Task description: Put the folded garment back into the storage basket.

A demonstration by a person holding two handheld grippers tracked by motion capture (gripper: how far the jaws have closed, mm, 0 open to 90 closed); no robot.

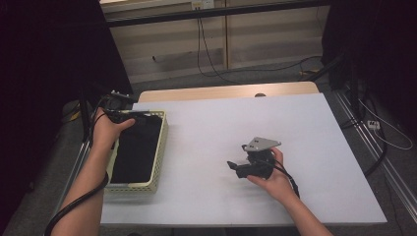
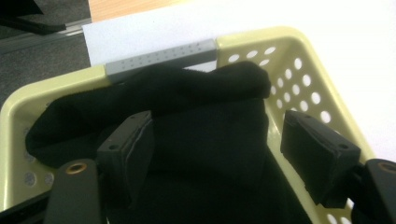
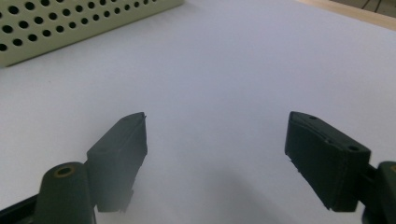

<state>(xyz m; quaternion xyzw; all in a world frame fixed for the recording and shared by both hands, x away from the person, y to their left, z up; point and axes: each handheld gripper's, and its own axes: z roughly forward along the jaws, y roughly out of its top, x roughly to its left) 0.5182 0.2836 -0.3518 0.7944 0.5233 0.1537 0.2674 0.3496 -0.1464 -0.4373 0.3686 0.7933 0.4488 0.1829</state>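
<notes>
A soft, light black cloth (image 2: 205,121) lies bunched in a pale yellow basket (image 2: 299,51) at the bench's left edge, the left tool (image 2: 217,140) spread above it, best pinched at a raised fold, while the right tool (image 3: 215,140) rests spread on the bare bench (image 1: 221,118).

1. Basket (image 2: 299,70): pale yellow plastic with a slight sheen, walls punched with round holes; a grey matt strip (image 2: 161,58) on the far rim, dotted with tiny holes.
2. Cloth (image 2: 210,126) in the basket: black fabric, matt, soft, lying in folds.
3. Table cover (image 3: 224,60): white, smooth, matt, paper-like sheet.
4. Table edge (image 1: 221,92) beyond the sheet: light wood finish, smooth.
5. Left gripper (image 2: 217,154): jaws of black matt plastic with rubbery-looking pads; a brass-coloured metal ring on the arm.
6. Right gripper (image 3: 215,158): same black matt jaws; its grey plate (image 1: 261,143) looks smooth, dull metal or plastic, cannot tell which.
7. Floor (image 1: 236,78): grey, rough, carpet-like.
</notes>
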